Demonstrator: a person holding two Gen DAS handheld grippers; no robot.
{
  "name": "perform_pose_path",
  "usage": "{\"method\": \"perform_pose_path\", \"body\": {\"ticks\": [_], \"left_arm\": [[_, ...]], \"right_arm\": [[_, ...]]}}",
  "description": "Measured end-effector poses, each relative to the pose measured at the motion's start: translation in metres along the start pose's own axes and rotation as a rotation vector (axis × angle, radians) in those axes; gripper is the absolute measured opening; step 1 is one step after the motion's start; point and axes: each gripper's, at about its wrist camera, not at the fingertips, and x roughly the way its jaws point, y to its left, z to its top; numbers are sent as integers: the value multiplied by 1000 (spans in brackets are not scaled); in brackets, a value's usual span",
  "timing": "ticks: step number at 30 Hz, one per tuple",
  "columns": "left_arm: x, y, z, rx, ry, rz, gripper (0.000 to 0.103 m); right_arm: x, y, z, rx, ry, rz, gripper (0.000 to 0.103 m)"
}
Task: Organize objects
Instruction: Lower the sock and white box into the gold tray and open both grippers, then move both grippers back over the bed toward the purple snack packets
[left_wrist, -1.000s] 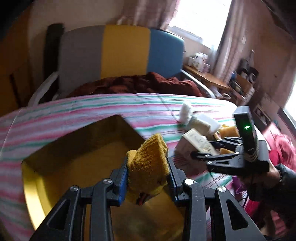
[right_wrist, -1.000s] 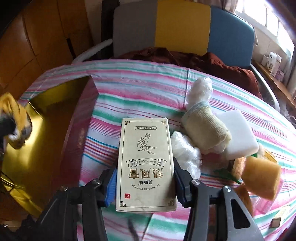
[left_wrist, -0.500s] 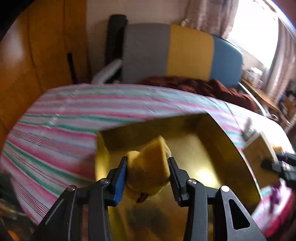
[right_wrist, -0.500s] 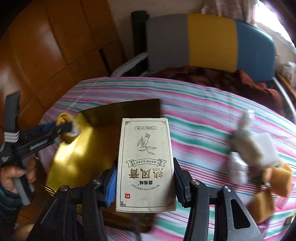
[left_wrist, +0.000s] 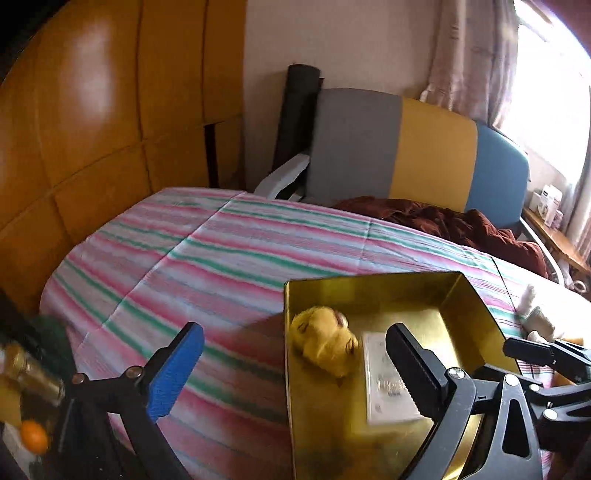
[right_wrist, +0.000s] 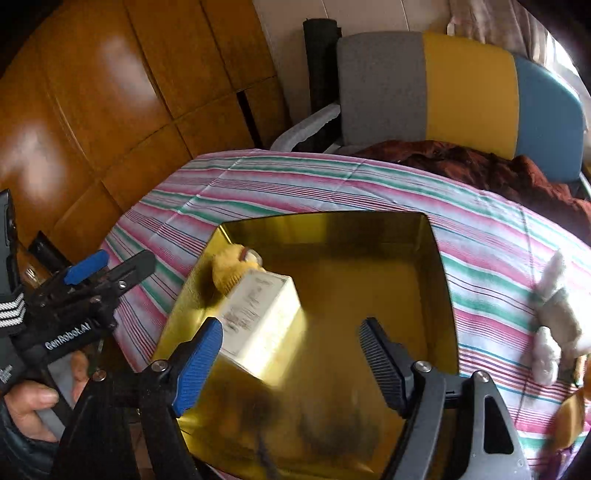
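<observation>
Both drops look done: left gripper (left_wrist: 291, 360) and right gripper (right_wrist: 291, 354) gape empty over the gold tin (right_wrist: 439, 258), yellow cloth (right_wrist: 229, 269) and box (right_wrist: 258, 314) inside, so next comes fetching the clutter at the table's right edge.

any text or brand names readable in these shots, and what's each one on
"GenRobot.AI": white lettering on the black body of the left gripper, seen in the right wrist view.
Cream box in the gold tin: dark print on its top face, too blurred to read in either view.
Small white boxes on the shelf by the window: too small to read.
Nothing else legible.
</observation>
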Motion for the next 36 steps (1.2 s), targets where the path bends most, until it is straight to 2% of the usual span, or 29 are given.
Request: {"method": "perform_pose_path", "body": {"ticks": [7, 14, 21, 36], "left_arm": [[-11, 2, -26, -66, 39, -24, 99], [-27, -12, -39, -1, 10, -11, 99], [-34, -28, -51, 20, 26, -44, 99], [-35, -66, -69, 111, 68, -131, 99]], "right_arm": [[-18, 6, -21, -86, -76, -110, 78], [-29, 16, -32, -138, -144, -163, 78], [-35, 5, -40, -83, -138, -159, 78], [-55, -30, -68, -2, -139, -236, 78]]}}
